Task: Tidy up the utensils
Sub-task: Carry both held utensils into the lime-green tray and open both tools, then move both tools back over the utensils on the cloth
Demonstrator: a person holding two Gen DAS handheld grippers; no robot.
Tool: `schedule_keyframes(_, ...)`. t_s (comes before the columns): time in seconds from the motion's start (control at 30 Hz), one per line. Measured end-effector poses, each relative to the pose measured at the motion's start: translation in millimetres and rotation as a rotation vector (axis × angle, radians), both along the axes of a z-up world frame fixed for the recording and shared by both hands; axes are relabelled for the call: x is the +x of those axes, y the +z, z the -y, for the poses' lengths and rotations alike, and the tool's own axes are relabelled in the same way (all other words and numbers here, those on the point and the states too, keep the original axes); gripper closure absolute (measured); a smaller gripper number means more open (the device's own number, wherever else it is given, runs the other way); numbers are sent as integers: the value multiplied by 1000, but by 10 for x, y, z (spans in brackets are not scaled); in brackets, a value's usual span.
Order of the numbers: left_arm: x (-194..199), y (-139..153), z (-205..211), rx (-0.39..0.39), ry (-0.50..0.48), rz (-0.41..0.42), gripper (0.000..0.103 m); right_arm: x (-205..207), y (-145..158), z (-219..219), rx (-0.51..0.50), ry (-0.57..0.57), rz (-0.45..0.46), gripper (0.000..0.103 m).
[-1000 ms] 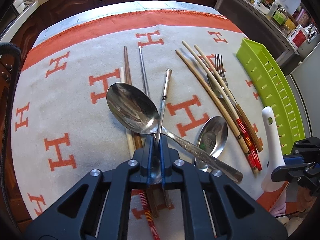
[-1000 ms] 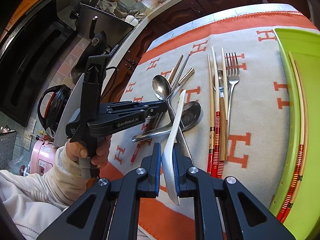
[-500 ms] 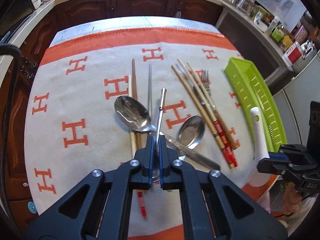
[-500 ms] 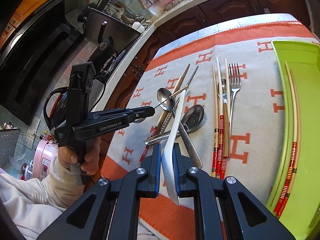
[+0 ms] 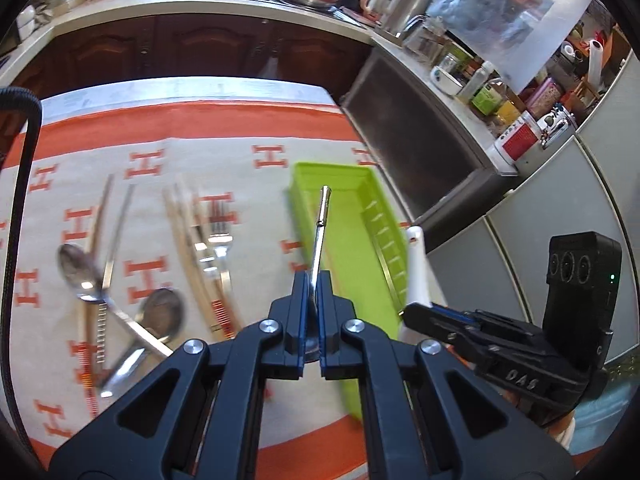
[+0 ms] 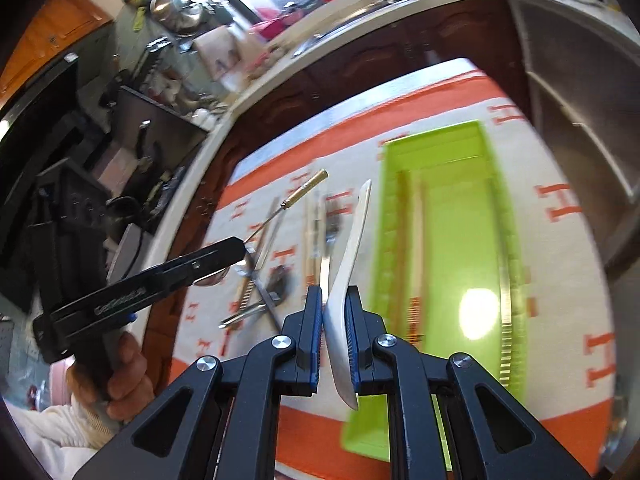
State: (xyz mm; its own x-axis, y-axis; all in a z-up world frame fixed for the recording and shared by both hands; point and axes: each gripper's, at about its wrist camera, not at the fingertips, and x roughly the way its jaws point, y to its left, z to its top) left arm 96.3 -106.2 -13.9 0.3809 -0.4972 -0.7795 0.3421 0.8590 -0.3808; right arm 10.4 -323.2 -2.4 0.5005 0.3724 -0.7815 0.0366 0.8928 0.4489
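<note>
My left gripper (image 5: pixel 313 280) is shut on a thin metal spoon (image 5: pixel 320 224), handle forward, held in the air over the near left edge of the green tray (image 5: pixel 352 216). My right gripper (image 6: pixel 334 296) is shut on a white ceramic spoon (image 6: pixel 352 240), held just left of the green tray (image 6: pixel 460 216), which holds a pair of chopsticks (image 6: pixel 416 240). The left gripper (image 6: pixel 236 248) and its metal spoon (image 6: pixel 304 190) show in the right wrist view. The white spoon (image 5: pixel 416 264) and the right gripper (image 5: pixel 416 312) show in the left wrist view.
On the white cloth with orange H marks (image 5: pixel 152 216) lie two metal spoons (image 5: pixel 80 272), a fork (image 5: pixel 220 236) and several chopsticks (image 5: pixel 188 232). A kitchen counter (image 5: pixel 240 4) runs behind the table, and a steel cabinet (image 5: pixel 420 136) stands to the right.
Both grippers swung right toward the green tray and rose. The left one carried the metal spoon off the cloth. The white spoon now stands beside the tray.
</note>
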Motion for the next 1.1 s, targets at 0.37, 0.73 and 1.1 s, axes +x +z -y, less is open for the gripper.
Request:
schedule_keyframes(0.37,-30,-664,872,53,-102,-110,101,290,-483,296,-193,-13,-201,88)
schedule_keyframes(0.73,-159,-544,671,97,-138,-56,100,168,-387,240,-197,-55,-105,59)
schedule_keyframes(1.1,-214,-192,-193,90,-64,-53,96,-86,39,-491,-263,15,12,59)
